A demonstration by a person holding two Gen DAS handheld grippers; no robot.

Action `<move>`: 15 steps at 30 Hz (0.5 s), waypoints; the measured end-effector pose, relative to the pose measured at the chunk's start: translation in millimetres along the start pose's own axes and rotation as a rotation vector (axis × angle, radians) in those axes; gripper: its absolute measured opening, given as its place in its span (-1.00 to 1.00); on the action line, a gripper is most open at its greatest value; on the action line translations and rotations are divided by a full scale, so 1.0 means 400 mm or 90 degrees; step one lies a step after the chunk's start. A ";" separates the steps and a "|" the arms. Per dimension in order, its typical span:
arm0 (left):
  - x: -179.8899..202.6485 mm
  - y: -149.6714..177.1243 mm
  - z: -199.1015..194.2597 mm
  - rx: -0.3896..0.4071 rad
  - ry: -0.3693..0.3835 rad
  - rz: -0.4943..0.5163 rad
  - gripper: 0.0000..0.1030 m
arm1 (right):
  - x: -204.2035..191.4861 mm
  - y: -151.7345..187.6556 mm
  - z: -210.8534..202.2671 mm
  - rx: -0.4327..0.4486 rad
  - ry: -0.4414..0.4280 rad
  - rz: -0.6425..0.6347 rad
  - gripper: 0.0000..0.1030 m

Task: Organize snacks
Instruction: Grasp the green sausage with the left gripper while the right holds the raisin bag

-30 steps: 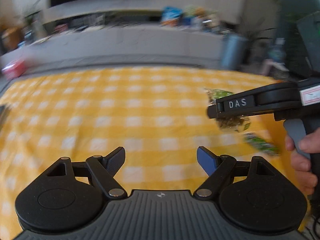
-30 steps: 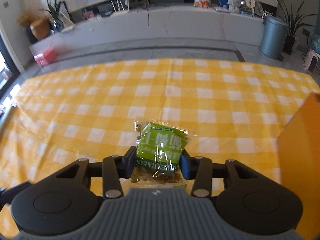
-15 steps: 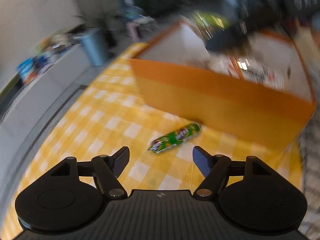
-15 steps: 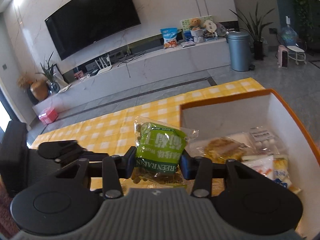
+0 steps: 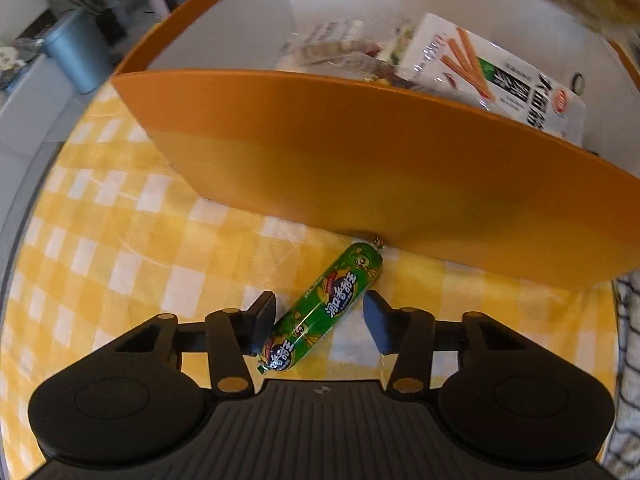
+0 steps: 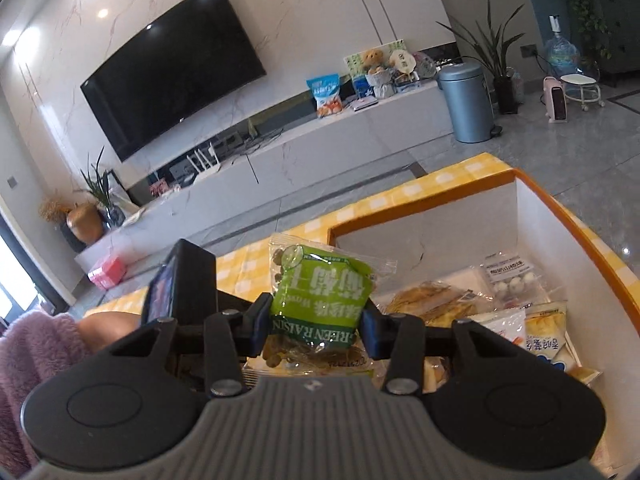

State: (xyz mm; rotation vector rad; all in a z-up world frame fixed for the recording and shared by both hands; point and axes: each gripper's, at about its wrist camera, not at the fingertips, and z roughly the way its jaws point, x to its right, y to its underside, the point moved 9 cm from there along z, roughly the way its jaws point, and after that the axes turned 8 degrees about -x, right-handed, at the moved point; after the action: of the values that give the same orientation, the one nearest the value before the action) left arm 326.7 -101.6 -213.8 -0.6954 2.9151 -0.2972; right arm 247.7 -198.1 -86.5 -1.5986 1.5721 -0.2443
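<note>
A green sausage stick (image 5: pixel 326 304) lies on the yellow checked tablecloth (image 5: pixel 120 240), its far end against the orange box (image 5: pixel 360 168). My left gripper (image 5: pixel 320 322) is open, low over the cloth, with the sausage between its fingers; the left finger looks close to or touching it. My right gripper (image 6: pixel 316 324) is shut on a green raisin bag (image 6: pixel 320 296) and holds it above the near left corner of the orange box (image 6: pixel 576 224). The box holds several snack packs (image 6: pixel 508 316).
A white cracker pack (image 5: pixel 492 72) leans on the box's near wall. My left gripper's body and the hand holding it (image 6: pixel 176 292) sit left of the raisin bag. A TV console, grey bin (image 6: pixel 466 102) and plants lie beyond the table. A checked cloth (image 5: pixel 628 360) lies at right.
My left gripper swung from the open table to the box and dropped around the sausage. My right gripper carried the raisin bag up and right, over the box.
</note>
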 end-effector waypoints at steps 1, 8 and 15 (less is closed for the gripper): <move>0.000 -0.001 0.003 -0.011 0.002 0.000 0.01 | 0.008 -0.003 -0.004 0.006 0.003 0.005 -0.14; 0.004 0.000 0.015 -0.060 -0.069 -0.139 -0.43 | 0.036 -0.012 -0.010 0.021 0.042 0.010 -0.14; 0.011 0.064 -0.052 0.029 -0.084 -0.380 -0.49 | 0.061 -0.036 -0.059 0.058 0.058 0.022 -0.14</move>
State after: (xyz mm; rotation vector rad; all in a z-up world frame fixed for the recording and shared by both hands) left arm 308.2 -78.0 -199.6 -1.5027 2.5015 -0.3533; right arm 246.8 -232.1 -72.4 -1.5075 1.6326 -0.3699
